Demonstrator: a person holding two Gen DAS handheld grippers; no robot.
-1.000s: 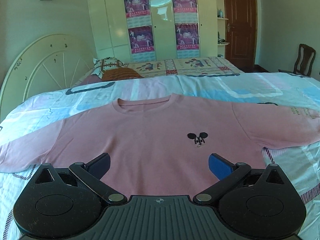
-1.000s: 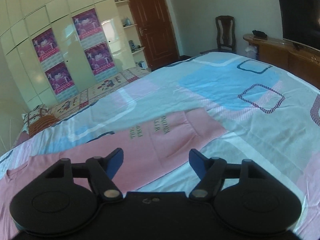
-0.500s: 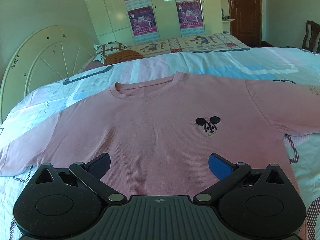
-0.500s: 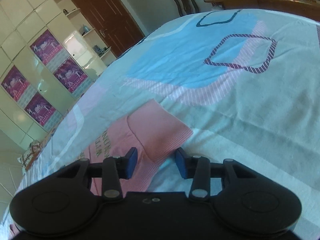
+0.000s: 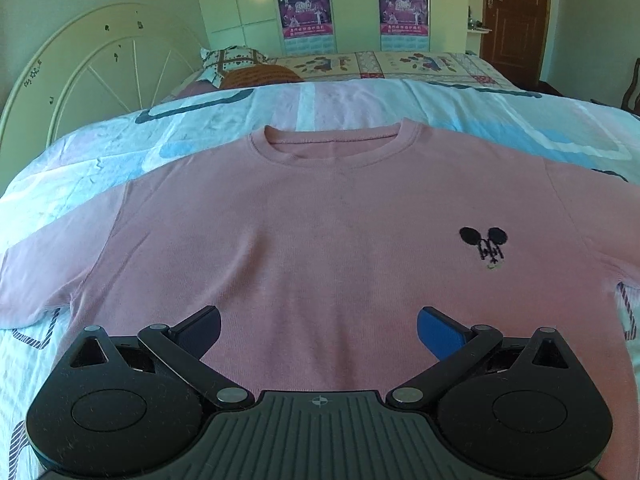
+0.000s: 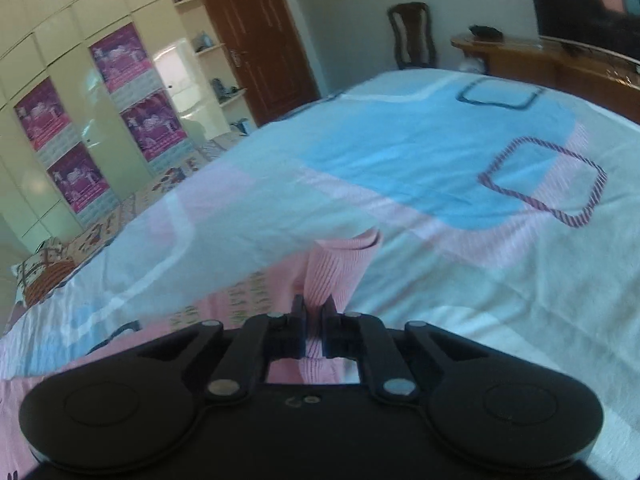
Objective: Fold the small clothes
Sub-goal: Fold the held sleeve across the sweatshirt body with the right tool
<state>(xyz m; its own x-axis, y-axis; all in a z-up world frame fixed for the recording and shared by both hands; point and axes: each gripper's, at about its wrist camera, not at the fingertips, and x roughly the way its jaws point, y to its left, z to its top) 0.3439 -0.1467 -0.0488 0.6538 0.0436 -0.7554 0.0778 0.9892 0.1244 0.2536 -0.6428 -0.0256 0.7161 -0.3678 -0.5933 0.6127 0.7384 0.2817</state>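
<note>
Right gripper [image 6: 314,312]: jaws closing, now pinched almost together on the sleeve cuff [image 6: 340,264] of the pink sweatshirt [image 5: 320,240]. A second ago they stood wide over flat fabric, half a second ago half shut around the cuff's edge. The cuff now bunches into an upright ribbed fold rising just past the fingertips, so the grab has landed. The printed lettering on the sleeve [image 6: 240,300] sits just left of the grip, lying flat on the bedsheet [image 6: 440,160].

Left gripper [image 5: 318,330]: jaws wide, nothing between them, pads hanging over the lower body of the sweatshirt near the hem. Compared with a second ago it has come lower and closer; the garment fills more of the view and the mouse logo [image 5: 484,246] sits further right.

Sweatshirt lies front-up, spread flat on the bed, collar [image 5: 334,148] at the far side, one sleeve out to the left, the other to the right. Headboard [image 5: 100,76] far left, wardrobe with posters [image 5: 356,4] behind.

Judgement: first fold is starting, the right sleeve looks ready to be carried inward across the body; the left side has no grip yet.
</note>
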